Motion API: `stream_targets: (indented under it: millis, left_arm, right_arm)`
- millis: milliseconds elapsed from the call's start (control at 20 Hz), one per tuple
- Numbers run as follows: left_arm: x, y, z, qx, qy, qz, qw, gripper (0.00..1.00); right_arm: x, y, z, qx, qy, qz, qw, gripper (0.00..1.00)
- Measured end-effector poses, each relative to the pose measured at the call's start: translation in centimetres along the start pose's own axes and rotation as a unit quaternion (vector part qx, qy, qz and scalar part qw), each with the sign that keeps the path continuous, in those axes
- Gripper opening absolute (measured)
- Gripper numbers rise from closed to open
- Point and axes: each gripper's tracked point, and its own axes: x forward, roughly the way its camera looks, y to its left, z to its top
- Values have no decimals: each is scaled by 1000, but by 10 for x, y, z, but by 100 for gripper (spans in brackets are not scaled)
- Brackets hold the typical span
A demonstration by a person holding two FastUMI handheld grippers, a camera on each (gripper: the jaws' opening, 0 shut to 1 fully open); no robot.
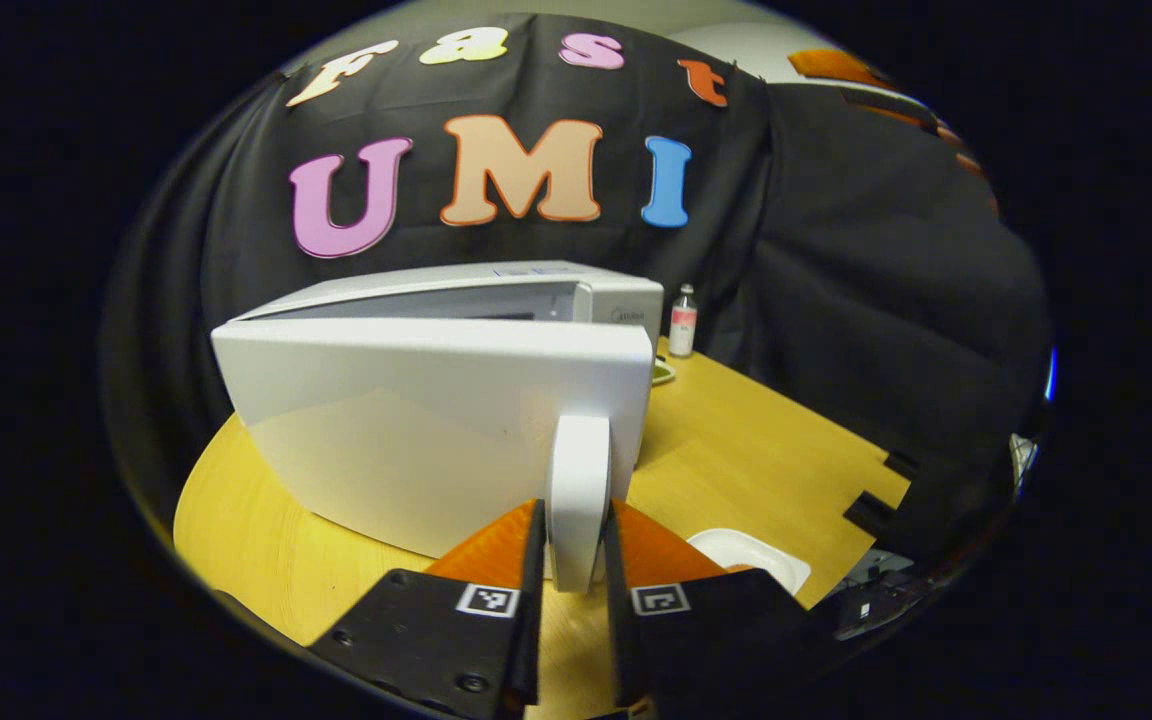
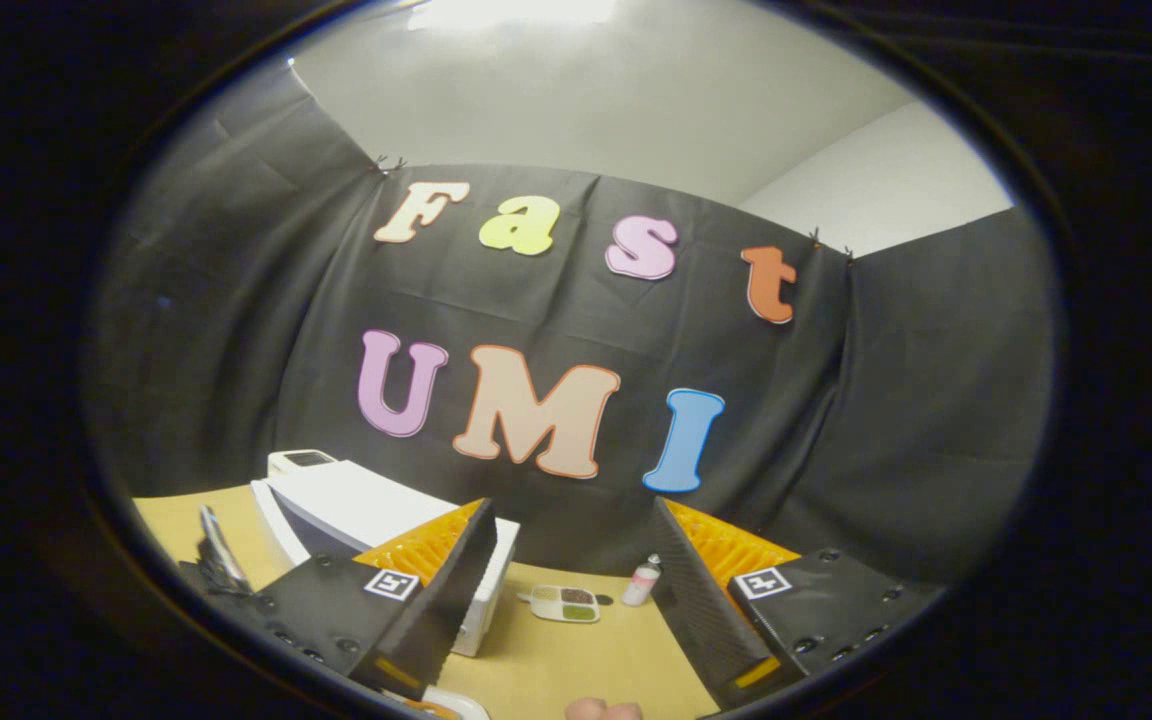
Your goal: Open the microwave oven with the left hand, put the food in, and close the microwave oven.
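Note:
In the left gripper view, the white microwave [image 1: 536, 295] stands on the wooden table with its door [image 1: 416, 430] swung partly open towards me. My left gripper [image 1: 574, 520] is shut on the door's white upright handle [image 1: 578, 470], one finger on each side. In the right gripper view, my right gripper [image 2: 572, 510] is open and empty, held above the table. Below it a small compartment tray of food [image 2: 564, 603] lies on the table, just right of the microwave [image 2: 366, 510]. The tray's edge [image 1: 663, 372] peeks out behind the door.
A small bottle [image 1: 682, 320] [image 2: 644, 580] stands at the back of the round wooden table [image 1: 756, 450], near the cloth wall. A white dish [image 1: 751, 555] lies near the front table edge, right of my left gripper.

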Motion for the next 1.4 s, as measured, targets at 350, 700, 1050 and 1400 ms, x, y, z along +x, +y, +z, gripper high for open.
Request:
stream_targets:
  millis: [350,700,1050,1400]
  left_arm:
    - [-74,47,36,1,-53,86,995,97]
    - [-165,97,116,-2,-146,197,970,96]
    - [-207,107,185,21,-220,224,949,95]
    - [-209,102,189,22,-215,221,951,96]
  right_arm:
    - [15,52,-16,14,10,63,998,97]
    - [-2,78,-62,47,58,106,992,97]
    - [-52,103,-191,65,169,132,975,97]
    - [-119,136,-343,61,315,162,933,98]
